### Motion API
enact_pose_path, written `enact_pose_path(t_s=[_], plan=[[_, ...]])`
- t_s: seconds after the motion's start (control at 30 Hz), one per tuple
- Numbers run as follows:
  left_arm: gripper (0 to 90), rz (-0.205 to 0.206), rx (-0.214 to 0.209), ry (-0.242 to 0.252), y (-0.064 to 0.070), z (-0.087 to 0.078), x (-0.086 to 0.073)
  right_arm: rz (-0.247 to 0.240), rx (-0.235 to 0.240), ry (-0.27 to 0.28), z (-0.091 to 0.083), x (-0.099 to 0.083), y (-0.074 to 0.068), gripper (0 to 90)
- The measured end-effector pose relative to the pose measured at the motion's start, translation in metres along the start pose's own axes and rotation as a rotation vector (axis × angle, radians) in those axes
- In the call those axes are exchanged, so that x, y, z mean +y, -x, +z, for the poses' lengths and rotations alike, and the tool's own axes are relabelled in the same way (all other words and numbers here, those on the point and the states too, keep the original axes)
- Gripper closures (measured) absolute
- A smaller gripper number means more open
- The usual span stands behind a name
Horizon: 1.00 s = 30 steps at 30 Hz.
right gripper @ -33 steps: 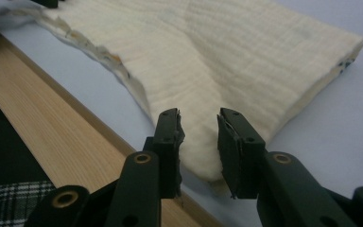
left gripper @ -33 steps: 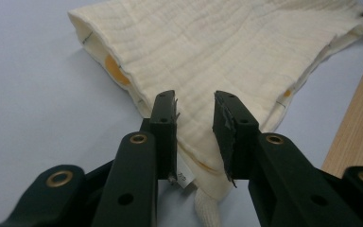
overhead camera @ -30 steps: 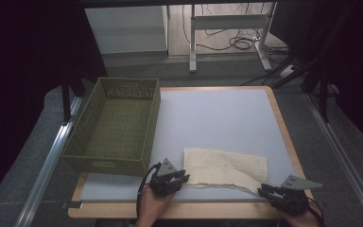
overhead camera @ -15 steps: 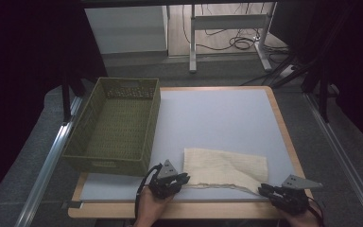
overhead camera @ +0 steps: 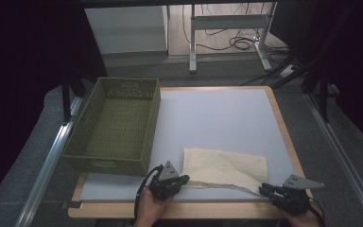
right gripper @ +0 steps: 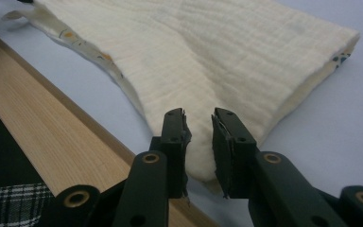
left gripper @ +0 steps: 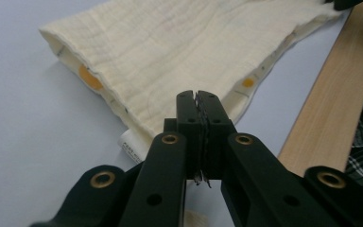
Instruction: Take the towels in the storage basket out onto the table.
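Now lying flat on the near part of the pale blue tabletop (overhead camera: 217,118): soft cream folded cloth (overhead camera: 224,165), long side running from 9 to 3 o'clock. Left claw (left gripper: 198,101) pinched tight on its near left corner. Right claw (right gripper: 199,125) a little open around the near right corner, cloth at 12 o'clock from it.

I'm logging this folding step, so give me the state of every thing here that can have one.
cloth: folded, flat on the table, near edge pulled taut between both tongs.
left tongs: shut on the cloth's near corner.
right tongs: jaws slightly apart around the cloth's other near corner, not closed.
basket: upright, empty.
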State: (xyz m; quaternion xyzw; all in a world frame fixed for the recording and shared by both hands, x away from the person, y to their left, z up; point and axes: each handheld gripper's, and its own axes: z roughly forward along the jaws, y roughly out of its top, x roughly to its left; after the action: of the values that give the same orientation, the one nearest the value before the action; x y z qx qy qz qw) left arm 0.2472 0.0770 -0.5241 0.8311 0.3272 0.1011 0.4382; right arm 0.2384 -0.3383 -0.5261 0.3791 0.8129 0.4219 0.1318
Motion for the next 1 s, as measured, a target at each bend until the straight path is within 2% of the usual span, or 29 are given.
enact_pose_path(t_s=[0.17, 0.2, 0.23, 0.27, 0.33, 0.37, 0.43, 0.47, 0.5, 0.53, 0.67, 0.77, 0.8, 0.83, 0.87, 0.9, 0.93, 1.0], plan=[[88.2, 0.004, -0.01, -0.037, 0.004, 0.0, -0.007, -0.001, -0.001, -0.005, 0.002, -0.001, 0.0, 74.4], [87.0, 0.0, -0.021, -0.071, 0.003, 0.007, -0.012, 0.0, -0.001, -0.007, 0.002, -0.001, 0.001, 74.4], [85.0, 0.0, -0.021, -0.071, 0.003, 0.007, -0.012, 0.0, -0.001, -0.007, 0.002, -0.001, 0.001, 74.4], [82.3, -0.024, -0.045, -0.055, 0.0, 0.011, -0.014, 0.001, -0.001, -0.008, 0.002, -0.001, 0.001, 74.3], [69.0, -0.031, -0.045, -0.051, 0.0, 0.011, -0.012, -0.001, 0.0, -0.003, 0.0, 0.0, 0.0, 73.0], [66.7, -0.014, -0.019, -0.035, 0.0, 0.006, -0.007, -0.004, -0.004, 0.004, -0.002, 0.001, 0.001, 71.8], [66.8, -0.016, -0.021, -0.022, -0.001, 0.004, -0.004, -0.005, -0.011, 0.01, -0.004, 0.002, 0.001, 70.6], [66.8, -0.006, -0.002, -0.006, -0.001, 0.001, 0.004, -0.003, -0.03, 0.025, -0.008, 0.005, 0.004, 69.5], [66.7, -0.006, -0.002, -0.006, -0.001, 0.001, 0.004, -0.003, -0.03, 0.025, -0.008, 0.005, 0.004, 69.5], [66.4, 0.01, 0.021, -0.002, -0.003, 0.001, 0.013, 0.003, -0.049, 0.042, -0.013, 0.01, 0.008, 68.4], [65.2, 0.004, 0.079, 0.008, -0.014, 0.013, 0.031, 0.011, -0.087, 0.072, -0.018, 0.025, 0.017, 66.6], [67.3, 0.003, 0.099, 0.009, -0.019, 0.021, 0.04, 0.01, -0.103, 0.076, -0.015, 0.034, 0.025, 64.4], [68.4, -0.001, 0.116, 0.01, -0.025, 0.029, 0.048, 0.011, -0.123, 0.067, -0.006, 0.042, 0.035, 63.9], [68.6, -0.001, 0.116, 0.01, -0.025, 0.029, 0.048, 0.011, -0.123, 0.067, -0.006, 0.042, 0.035, 63.9], [68.6, -0.008, 0.153, 0.007, -0.033, 0.035, 0.054, 0.023, -0.137, 0.056, 0.005, 0.048, 0.046, 63.9], [68.5, -0.008, 0.153, 0.007, -0.033, 0.035, 0.054, 0.023, -0.137, 0.056, 0.005, 0.048, 0.046, 63.9], [68.3, -0.042, 0.167, 0.005, -0.044, 0.04, 0.057, 0.035, -0.152, 0.042, 0.015, 0.052, 0.056, 63.9], [66.8, -0.073, 0.188, 0.001, -0.054, 0.044, 0.057, 0.038, -0.157, 0.037, 0.023, 0.055, 0.061, 63.9]])
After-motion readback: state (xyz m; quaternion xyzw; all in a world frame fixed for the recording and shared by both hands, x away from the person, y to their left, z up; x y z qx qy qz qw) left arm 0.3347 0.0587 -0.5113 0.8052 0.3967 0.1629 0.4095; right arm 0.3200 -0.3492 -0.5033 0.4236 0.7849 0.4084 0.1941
